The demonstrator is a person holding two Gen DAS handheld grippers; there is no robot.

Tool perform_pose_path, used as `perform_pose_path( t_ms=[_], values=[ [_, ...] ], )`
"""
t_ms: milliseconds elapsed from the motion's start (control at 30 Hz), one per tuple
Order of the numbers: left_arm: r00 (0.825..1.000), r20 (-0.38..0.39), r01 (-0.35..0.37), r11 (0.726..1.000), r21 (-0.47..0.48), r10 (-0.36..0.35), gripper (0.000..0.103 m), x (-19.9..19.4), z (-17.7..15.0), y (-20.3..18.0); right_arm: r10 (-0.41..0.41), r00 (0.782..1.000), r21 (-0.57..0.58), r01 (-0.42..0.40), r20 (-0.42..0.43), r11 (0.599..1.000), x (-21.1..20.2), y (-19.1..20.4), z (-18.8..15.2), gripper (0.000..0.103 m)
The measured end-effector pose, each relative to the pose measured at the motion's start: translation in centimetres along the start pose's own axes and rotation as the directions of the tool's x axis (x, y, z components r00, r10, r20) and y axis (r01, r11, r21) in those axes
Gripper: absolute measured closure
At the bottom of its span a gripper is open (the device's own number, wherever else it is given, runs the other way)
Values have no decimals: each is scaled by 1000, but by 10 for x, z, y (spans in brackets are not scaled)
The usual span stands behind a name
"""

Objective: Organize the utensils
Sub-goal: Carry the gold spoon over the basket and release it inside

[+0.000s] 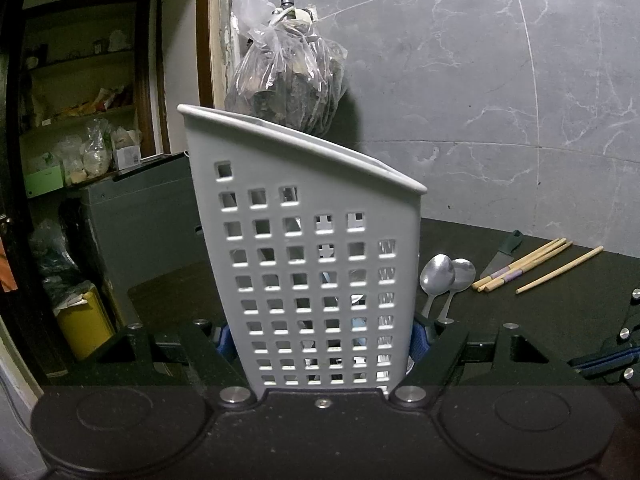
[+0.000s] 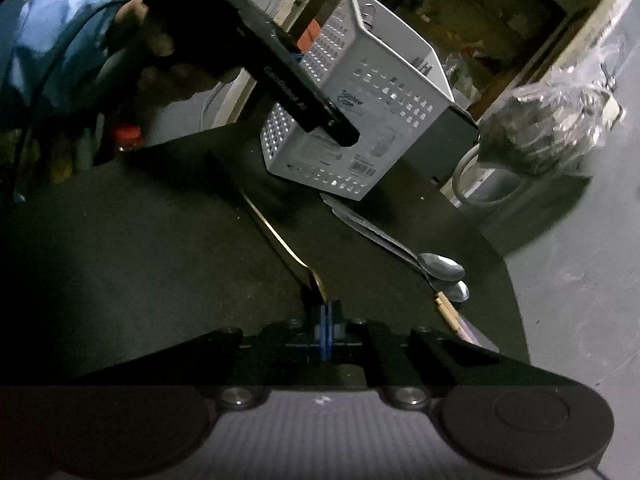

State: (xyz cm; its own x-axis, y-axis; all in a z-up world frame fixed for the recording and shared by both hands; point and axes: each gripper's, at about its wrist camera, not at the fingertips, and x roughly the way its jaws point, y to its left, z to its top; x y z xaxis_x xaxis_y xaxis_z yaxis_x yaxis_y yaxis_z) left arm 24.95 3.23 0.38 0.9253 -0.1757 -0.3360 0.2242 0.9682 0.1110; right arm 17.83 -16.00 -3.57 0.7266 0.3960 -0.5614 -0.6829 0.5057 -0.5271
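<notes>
A pale grey perforated utensil caddy (image 1: 304,264) stands upright on the dark table (image 1: 540,320), and my left gripper (image 1: 320,340) is shut on its lower sides with both blue pads pressing. Two metal spoons (image 1: 444,276) lie just right of it, then several wooden chopsticks (image 1: 528,264) and a knife (image 1: 500,256). In the right wrist view my right gripper (image 2: 326,320) is shut on the head end of a slim fork (image 2: 280,240) lying on the table, its handle pointing toward the caddy (image 2: 384,92). The spoons (image 2: 440,268) and chopstick ends (image 2: 450,312) lie to its right.
A clear plastic bag (image 1: 288,80) hangs from a tap on the grey tiled wall behind the caddy. The table's left edge drops off toward a yellow bin (image 1: 84,324) and cluttered shelves. A blue sleeve (image 2: 60,40) and the left gripper's black frame (image 2: 280,80) fill the upper left.
</notes>
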Motion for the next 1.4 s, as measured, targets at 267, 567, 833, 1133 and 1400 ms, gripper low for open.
perform_pose_path(
  t_ms=[267,567,833,1133,1400],
  values=[
    [1000,0,0,1000,-1,0,25,0,0,0,29,1000,28,-29,3,999,5,-7,4,100],
    [1000,0,0,1000,-1,0,25,0,-1,0,47,999,23,-47,21,999,11,-8,11,91],
    [1000,0,0,1000,-1,0,25,0,-1,0,31,999,59,-33,30,998,14,-10,13,101],
    [1000,0,-1,1000,-1,1,26,0,-1,0,-163,987,26,163,2,986,5,-2,12,101],
    [1000,-2,-1,1000,0,1,26,1,-1,0,-400,917,-117,398,9,910,-16,11,15,102]
  ],
)
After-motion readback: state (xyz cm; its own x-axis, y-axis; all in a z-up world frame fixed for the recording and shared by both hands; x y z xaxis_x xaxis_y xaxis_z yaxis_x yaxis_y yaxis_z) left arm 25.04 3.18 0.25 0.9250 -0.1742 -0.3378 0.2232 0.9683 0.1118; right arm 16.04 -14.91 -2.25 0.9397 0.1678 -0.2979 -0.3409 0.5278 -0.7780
